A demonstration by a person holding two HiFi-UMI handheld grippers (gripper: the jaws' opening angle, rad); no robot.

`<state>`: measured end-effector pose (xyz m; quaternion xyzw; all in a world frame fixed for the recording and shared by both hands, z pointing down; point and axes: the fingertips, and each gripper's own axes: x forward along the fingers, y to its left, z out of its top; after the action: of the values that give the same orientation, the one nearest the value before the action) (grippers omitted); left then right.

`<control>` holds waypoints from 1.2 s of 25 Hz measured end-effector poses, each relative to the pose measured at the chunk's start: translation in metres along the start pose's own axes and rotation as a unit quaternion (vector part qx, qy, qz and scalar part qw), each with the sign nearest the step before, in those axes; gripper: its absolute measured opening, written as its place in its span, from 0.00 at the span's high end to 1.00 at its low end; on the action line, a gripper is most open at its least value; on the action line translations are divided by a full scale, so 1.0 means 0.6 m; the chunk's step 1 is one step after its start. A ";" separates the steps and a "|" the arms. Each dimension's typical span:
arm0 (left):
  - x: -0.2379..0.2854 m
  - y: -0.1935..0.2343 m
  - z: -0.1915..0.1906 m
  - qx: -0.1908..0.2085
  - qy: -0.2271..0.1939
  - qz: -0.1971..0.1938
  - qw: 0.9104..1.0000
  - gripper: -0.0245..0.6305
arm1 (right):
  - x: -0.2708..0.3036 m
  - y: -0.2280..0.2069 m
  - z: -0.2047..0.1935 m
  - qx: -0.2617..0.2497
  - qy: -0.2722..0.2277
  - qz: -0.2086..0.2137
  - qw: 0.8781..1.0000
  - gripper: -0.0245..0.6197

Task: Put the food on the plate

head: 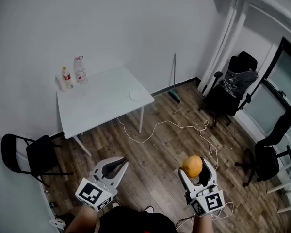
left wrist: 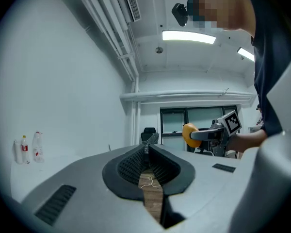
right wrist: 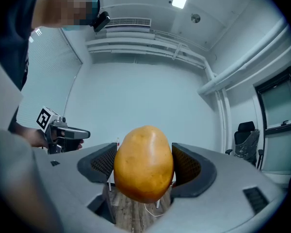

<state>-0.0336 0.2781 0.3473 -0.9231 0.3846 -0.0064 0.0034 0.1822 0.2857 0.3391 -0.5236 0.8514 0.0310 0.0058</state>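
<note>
While the right gripper [head: 196, 169] clamps the yellow-orange fruit [right wrist: 144, 163] between wide jaws, seemingly for carrying, the left gripper [head: 123, 162] hangs closed and empty; the plate [head: 137, 95] sits on the far table [head: 99, 101].

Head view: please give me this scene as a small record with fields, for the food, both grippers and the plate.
food: orange-yellow fruit, held above the floor, not on the plate
right gripper: shut on the fruit
left gripper: shut, nothing between its jaws
plate: on the white table, near its right edge, nothing seen on it
bottles: at the table's far corner
</note>
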 end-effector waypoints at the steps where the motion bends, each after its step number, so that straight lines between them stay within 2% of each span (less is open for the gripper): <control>1: 0.008 -0.011 -0.002 0.000 0.001 0.003 1.000 0.90 | -0.006 -0.012 -0.004 0.005 0.000 0.004 1.000 0.39; 8: 0.056 -0.076 -0.022 0.005 0.014 0.020 1.000 0.90 | -0.035 -0.091 -0.043 0.031 -0.001 0.025 0.999 0.39; 13: 0.084 -0.081 -0.033 -0.003 0.023 0.027 0.999 0.90 | -0.030 -0.120 -0.060 0.036 0.002 0.032 0.999 0.39; 23: 0.208 -0.031 -0.030 -0.006 0.006 -0.001 1.000 0.90 | 0.025 -0.197 -0.075 0.027 0.015 0.015 0.999 0.39; 30: 0.295 0.065 -0.034 -0.008 0.004 -0.012 1.000 0.90 | 0.132 -0.243 -0.084 0.026 0.026 0.001 0.999 0.39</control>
<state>0.0631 0.1245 0.3687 -0.9278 0.3731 -0.0065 -0.0058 0.2774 0.1466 0.3792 -0.5230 0.8523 -0.0049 -0.0024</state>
